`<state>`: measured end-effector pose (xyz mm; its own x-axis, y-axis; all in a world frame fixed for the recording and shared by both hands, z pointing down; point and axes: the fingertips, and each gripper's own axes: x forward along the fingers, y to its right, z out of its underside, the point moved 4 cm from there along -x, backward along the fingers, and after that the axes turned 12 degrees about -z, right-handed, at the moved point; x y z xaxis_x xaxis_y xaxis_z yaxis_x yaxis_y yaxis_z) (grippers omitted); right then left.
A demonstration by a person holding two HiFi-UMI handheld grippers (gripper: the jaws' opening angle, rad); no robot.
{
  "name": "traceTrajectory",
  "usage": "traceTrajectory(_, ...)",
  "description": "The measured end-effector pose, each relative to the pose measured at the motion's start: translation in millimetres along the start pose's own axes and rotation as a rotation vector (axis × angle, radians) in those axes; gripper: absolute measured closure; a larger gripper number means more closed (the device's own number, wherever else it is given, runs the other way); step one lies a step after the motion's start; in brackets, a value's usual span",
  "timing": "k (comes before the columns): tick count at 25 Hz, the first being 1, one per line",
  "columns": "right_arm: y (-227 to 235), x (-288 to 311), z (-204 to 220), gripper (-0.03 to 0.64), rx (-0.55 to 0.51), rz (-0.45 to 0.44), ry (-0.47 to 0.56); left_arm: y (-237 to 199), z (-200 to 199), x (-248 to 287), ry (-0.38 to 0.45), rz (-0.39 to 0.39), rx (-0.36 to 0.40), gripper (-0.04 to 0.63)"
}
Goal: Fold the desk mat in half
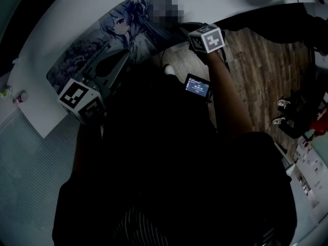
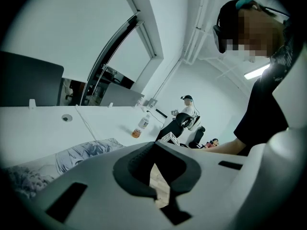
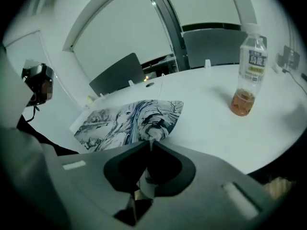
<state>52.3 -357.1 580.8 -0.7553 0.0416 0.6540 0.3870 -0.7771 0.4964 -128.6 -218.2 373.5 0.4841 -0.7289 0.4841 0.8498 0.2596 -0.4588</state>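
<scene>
Room: pale walls and ceiling were seen; a white desk (image 1: 46, 19) stood over a wood-plank floor (image 1: 261, 70).
Desk mat (image 1: 97, 45): laid on the desk by its near edge, with its long axis run from lower left to upper right in the head view.
Right gripper (image 3: 151, 143): clamped narrowly on the mat's near edge.
Left gripper (image 2: 153, 145): jaws brought together, with nothing seen between them.
Bottle (image 3: 249, 75): stood upright beyond the mat.

No wording here is clear enough for you to read.
The bottle (image 3: 249, 71) on the counter (image 3: 206, 128) carries a white label with dark print, too small to make out. The small screen (image 1: 197, 86) by your right arm shows lit lines that are too blurred to read. Each cube (image 1: 206, 38) (image 1: 82, 100) bears black-and-white square marker patterns. The desk mat (image 3: 129, 121) shows only a drawn figure.
</scene>
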Motion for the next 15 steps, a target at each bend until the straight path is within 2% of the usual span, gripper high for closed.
traceTrajectory(4, -16.3, -5.0, -6.0, 0.591, -0.018, -0.046, 0.036, 20.7, 12.8, -6.0, 0.026, -0.02, -0.018, 0.592)
traceTrajectory(7, -17.7, -7.9, -2.3, 0.591, -0.023, -0.068, 0.026, 34.3, 18.8, -13.8, 0.069, -0.046, -0.031, 0.592)
traceTrajectory(11, -21.6, -18.6, -4.0, 0.591, -0.011, -0.167, 0.025, 43.3, 10.7, -34.1, 0.124, -0.171, 0.004, 0.592)
traceTrajectory(15, -16.8, -27.1, -4.4, 0.591, -0.01, -0.198, 0.004, 44.2, 4.8, -66.2, 0.185, -0.29, -0.02, 0.592)
